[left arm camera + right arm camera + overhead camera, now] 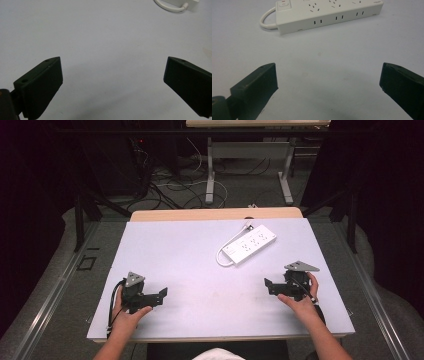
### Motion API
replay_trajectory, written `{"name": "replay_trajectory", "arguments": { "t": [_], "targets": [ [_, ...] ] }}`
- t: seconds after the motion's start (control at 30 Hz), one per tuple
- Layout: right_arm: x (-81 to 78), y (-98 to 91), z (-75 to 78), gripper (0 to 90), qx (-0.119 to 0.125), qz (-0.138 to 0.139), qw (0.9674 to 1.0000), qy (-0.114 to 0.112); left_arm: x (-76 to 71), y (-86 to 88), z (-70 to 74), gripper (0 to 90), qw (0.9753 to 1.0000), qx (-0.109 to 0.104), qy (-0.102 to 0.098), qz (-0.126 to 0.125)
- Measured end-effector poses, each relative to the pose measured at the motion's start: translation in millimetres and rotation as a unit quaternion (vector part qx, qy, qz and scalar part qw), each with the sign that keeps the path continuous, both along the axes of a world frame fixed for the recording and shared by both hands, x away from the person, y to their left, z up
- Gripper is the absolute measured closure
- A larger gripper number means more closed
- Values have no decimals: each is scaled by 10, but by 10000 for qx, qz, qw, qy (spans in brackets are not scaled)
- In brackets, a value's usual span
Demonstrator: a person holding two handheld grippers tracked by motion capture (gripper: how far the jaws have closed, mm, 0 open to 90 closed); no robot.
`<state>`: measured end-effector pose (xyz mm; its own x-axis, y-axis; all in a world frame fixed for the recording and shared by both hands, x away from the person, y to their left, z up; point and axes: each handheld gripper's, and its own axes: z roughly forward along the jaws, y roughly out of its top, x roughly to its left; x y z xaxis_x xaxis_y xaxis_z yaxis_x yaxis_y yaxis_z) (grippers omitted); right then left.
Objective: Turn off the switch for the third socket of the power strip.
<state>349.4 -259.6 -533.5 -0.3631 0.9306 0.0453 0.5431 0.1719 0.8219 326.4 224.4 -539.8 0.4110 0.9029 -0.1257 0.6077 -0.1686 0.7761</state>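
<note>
- On my high view the white power strip (250, 244) lies flat on the pale table (180, 250), in the far right part of it, set at a slant, with its white cord (222, 254) looped at its near-left end.
- My left gripper (161, 296) rests low over the near left of the table, held in the person's left hand (129, 312) — its jaws stand wide apart with nothing between them, and they point toward the middle.
- In the left gripper view I see bare tabletop between the jaws, and the cord's loop at the top edge.
- My right gripper (269, 285) sits at the near right, in the right hand (302, 301), well short of the strip — jaws wide, holding nothing.
- In the right gripper view the strip (329, 12) lies ahead, its side slots and switch end facing me.
</note>
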Motion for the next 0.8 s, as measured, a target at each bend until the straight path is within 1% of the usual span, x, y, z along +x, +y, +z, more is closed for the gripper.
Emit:
{"name": "replay_trajectory", "arguments": {
  "t": [0.03, 0.07, 0.17, 0.23, 0.27, 0.3, 0.33, 0.37, 0.5, 0.53, 0.6, 0.67, 0.8],
  "targets": [
    [1, 6, 4, 10, 32, -28, 10000, 13, -2, 0, 1, 22, 10000, -13, -7, 10],
    [8, -2, 7, 10, -4, -7, 10000, -3, -2, 0, 1, 22, 10000, -13, -7, 10],
    [33, 5, 19, 15, 52, -15, 10000, 23, -4, 2, 0, 23, 10000, -21, -33, 18],
    [43, 3, 25, 17, 35, 5, 10000, 18, -4, 2, 0, 23, 10000, -26, -37, 31],
    [54, 16, 43, 18, 60, -13, 10000, 45, -1, -2, -5, 22, 9999, -41, -56, 82],
    [56, 15, 56, 19, 10, -8, 10000, 48, -1, -2, -5, 22, 9999, -41, -56, 82],
    [67, 22, 59, 22, 33, 1, 10000, 13, -1, -1, -5, 23, 9999, -50, -57, 83],
    [71, 30, 66, 23, 29, 10, 10000, 27, -3, 4, 0, 22, 10000, -46, -26, 64],
    [92, 72, 94, 28, -30, 45, 10000, 57, -10, 5, 1, 23, 10000, -19, -46, 58],
    [99, 85, 101, 32, -55, 42, 10000, 30, -12, 5, 1, 22, 10000, -21, -48, 56],
    [114, 103, 125, 45, -47, 68, 9999, 89, -13, 5, 1, 22, 10000, -7, -36, 62],
    [138, 114, 148, 51, -113, 77, 9999, 68, -12, 7, 0, 23, 10000, 13, -17, 55],
    [188, 142, 206, 63, -109, 94, 9999, 90, -12, 10, 0, 23, 10000, 21, -10, 53]
  ]
}}
